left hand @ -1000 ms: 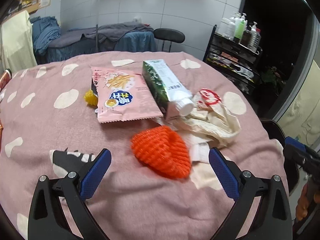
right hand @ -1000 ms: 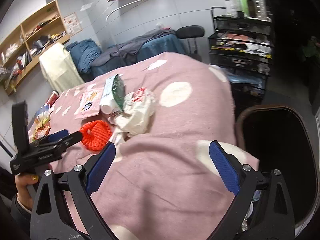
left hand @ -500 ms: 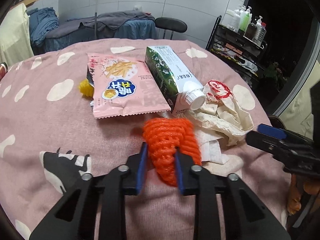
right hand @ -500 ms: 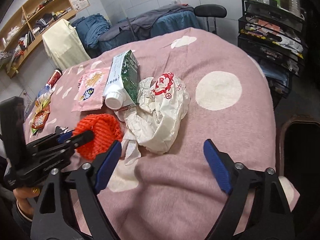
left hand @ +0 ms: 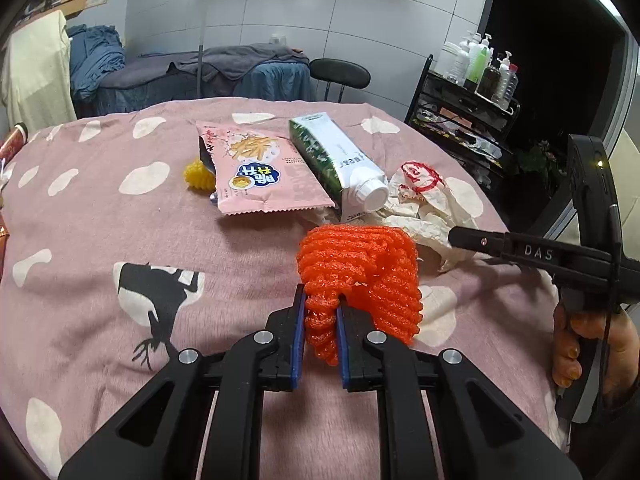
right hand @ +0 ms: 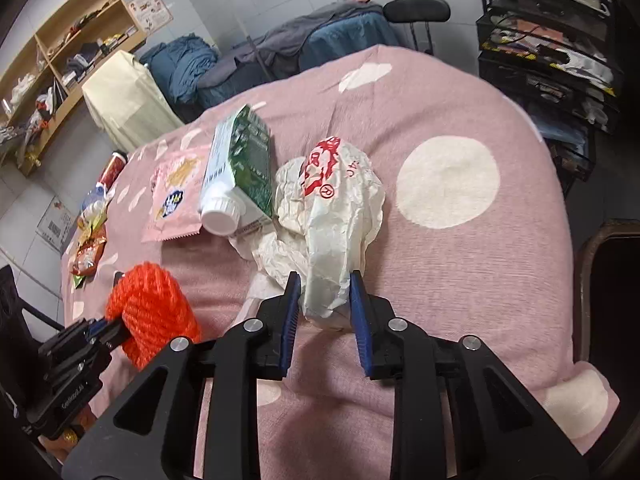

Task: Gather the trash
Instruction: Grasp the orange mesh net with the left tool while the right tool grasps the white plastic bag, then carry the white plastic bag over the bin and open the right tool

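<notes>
My left gripper (left hand: 320,320) is shut on an orange foam net (left hand: 360,268), which also shows in the right wrist view (right hand: 152,304). My right gripper (right hand: 324,296) has its jaws close around the near end of a crumpled white paper wrapper (right hand: 340,216) with red print. The wrapper also shows in the left wrist view (left hand: 428,200). A green and white milk carton (left hand: 336,164) and a pink snack bag (left hand: 256,172) lie behind them on the pink cloth. A yellow foam net (left hand: 196,172) lies beside the bag.
The pink spotted tablecloth (right hand: 448,184) covers a round table. Snack wrappers and a red can (right hand: 112,168) lie at the far left edge. A dark bin (right hand: 612,300) stands at the right of the table. A black wire rack (right hand: 552,40) and a chair stand behind.
My left gripper closed on the orange net and lifted it slightly. My right gripper moved in from the table edge and narrowed its jaws around the white wrapper.
</notes>
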